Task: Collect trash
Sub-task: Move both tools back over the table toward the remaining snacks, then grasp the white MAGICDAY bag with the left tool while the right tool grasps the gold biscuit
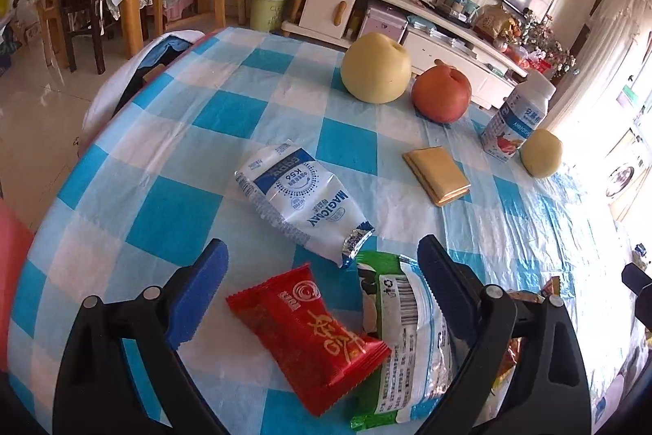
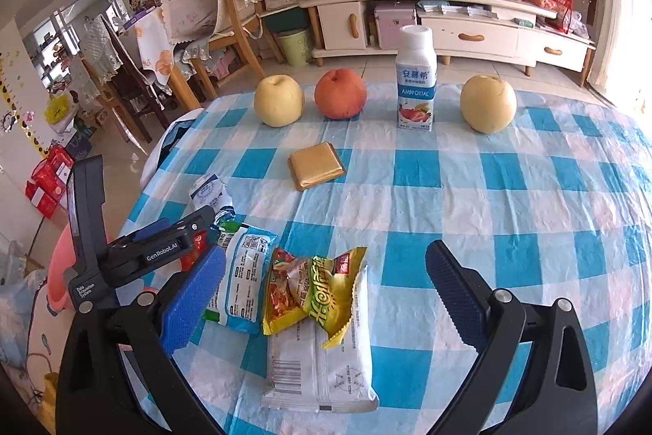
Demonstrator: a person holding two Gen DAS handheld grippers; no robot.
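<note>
1. While both units hover low over the checked tabletop (image 2: pixel 529 190), left hand-held gripper (image 1: pixel 322 280) released: blue pads wide apart, nothing between them touching either pad.
2. Red wrapper (image 1: pixel 309 337) flat on cloth between the left fingers, overlapping edge of green-white wrapper (image 1: pixel 407 337); that one runs up against the right-side pad.
3. White-blue pouch (image 1: pixel 301 198) just ahead of the left tips, crumpled, lying flat, apart from the red wrapper.
4. Right hand-held gripper (image 2: pixel 326 280) also released, jaws spread, gripping nothing.
5. Yellow wrapper (image 2: pixel 313 288) crumpled between the right fingers, lying on top of a white packet (image 2: pixel 322 374); touching neither pad.
6. Blue-white packet (image 2: pixel 240 280) beside yellow wrapper, its left edge under or against the left-side pad; cannot tell which.
7. Left unit visible in right wrist view at left edge, body over the trash cluster.
8. Gold packet (image 2: pixel 316 166) mid-table, flat, well apart from the trash.
9. Far row, left to right in right wrist view: yellow apple (image 2: pixel 279 100), red apple (image 2: pixel 340 94), yogurt bottle (image 2: pixel 415 80) upright, pear (image 2: pixel 487 102). All apart from each other.
10. Pink bin (image 2: pixel 61 272) partly seen below table edge at left, behind the left unit.
</note>
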